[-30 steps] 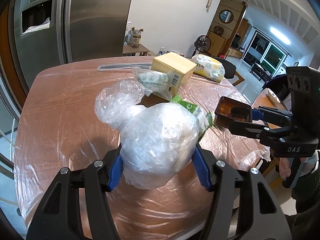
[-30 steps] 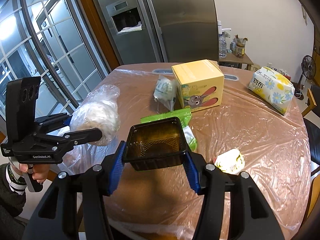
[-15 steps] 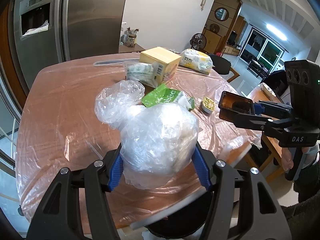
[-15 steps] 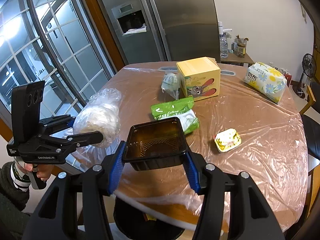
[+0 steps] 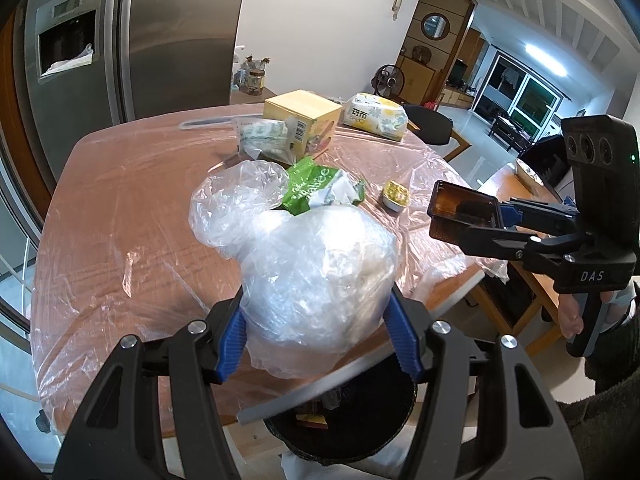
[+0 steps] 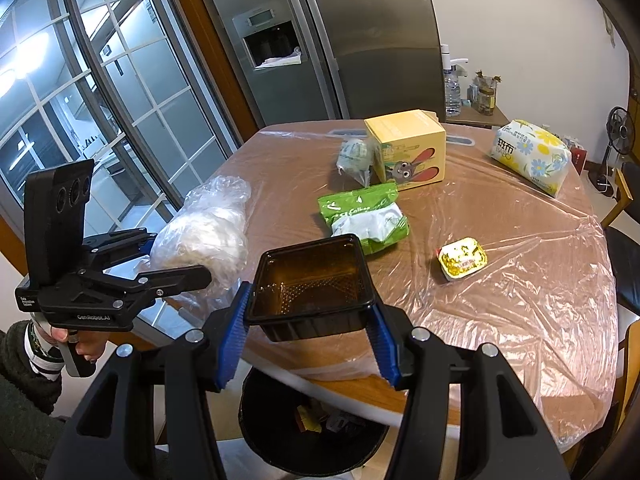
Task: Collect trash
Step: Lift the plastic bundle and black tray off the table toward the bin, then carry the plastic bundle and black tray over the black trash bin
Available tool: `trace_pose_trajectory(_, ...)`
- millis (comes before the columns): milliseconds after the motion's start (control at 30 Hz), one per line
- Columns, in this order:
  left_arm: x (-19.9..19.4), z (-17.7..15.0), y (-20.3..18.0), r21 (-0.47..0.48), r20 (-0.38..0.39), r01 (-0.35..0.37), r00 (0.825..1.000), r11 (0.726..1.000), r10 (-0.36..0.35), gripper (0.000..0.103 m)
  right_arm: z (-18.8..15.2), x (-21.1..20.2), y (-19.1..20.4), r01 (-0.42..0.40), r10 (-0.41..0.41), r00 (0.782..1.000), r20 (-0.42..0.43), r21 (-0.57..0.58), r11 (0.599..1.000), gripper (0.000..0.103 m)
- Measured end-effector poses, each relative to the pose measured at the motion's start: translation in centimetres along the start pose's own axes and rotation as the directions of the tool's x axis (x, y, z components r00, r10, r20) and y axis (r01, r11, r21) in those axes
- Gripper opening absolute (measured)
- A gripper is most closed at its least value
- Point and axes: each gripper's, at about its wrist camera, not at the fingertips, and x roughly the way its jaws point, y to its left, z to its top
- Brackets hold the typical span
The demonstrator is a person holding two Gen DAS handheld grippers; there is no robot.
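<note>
My left tool [image 5: 320, 332] has its blue pads pressed into the sides of a crumpled clear plastic bag with something white bundled inside [image 5: 316, 276], which I hold in the air over the near edge of the worktop [image 5: 120, 216], a rounded wooden table wrapped in clear plastic film. My right tool [image 6: 310, 330] pinches a dark, amber-tinted rectangular plastic tray [image 6: 310, 280] between its blue pads, mouth up and tilted toward me, also at the near edge. Below both tools, under the worktop's edge, stands a round black trash bin [image 6: 312, 432] with a few scraps at its bottom. On the worktop lie a green and white snack pouch [image 6: 364, 216], a small sauce cup with a yellow foil lid [image 6: 462, 258] to its right, and a small crumpled clear wrapper with pale green print [image 6: 354, 156] leaning beside a yellow cardboard box printed with a cartoon rabbit [image 6: 408, 150]. A floral-printed pack of tissues [image 6: 530, 154] lies toward the far right edge. A steel refrigerator [image 6: 348, 36] stands behind the worktop.
</note>
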Motion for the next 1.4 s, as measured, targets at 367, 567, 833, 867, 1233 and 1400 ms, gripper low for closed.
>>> trace_pose_trajectory(367, -1.1, -2.4, -1.0, 0.008, -0.037, 0.018, 0.999, 1.000, -0.018, 0.061, -2.5, -1.2, 0.8, -0.012, 0.011, 0.999, -0.046, -0.005, 1.000, 0.053)
trace_pose_trajectory(567, -1.6, -3.5, -2.0, 0.026, -0.055, 0.026, 0.998, 0.999, -0.025, 0.061, -4.0, -1.8, 1.2, -0.020, 0.019, 0.997, -0.075, -0.007, 1.000, 0.053)
trace_pose_trajectory(833, -2.1, -4.7, -3.3, 0.062, -0.076, 0.043, 0.996, 0.997, -0.039, 0.061, -5.5, -2.4, 1.6, -0.024, 0.024, 0.995, -0.098, -0.002, 1.000, 0.053)
trace_pose_trajectory(867, -2.2, -4.9, -3.5, 0.066, -0.081, 0.047, 0.996, 0.997, -0.041, 0.061, -5.7, -2.5, 1.6, -0.023, 0.023, 0.995, -0.101, 0.000, 1.000, 0.053)
trace_pose_trajectory(1233, -2.1, -6.5, -4.8, 0.107, -0.130, 0.068, 0.990, 0.992, -0.054, 0.061, -7.6, -2.5, 1.9, -0.029, 0.030, 0.989, -0.142, 0.009, 1.000, 0.053)
trace_pose_trajectory(1400, -1.8, -7.1, -5.3, 0.115, -0.151, 0.081, 0.986, 0.990, -0.063, 0.061, -8.3, -2.3, 2.1, -0.038, 0.038, 0.986, -0.164, 0.003, 0.999, 0.053)
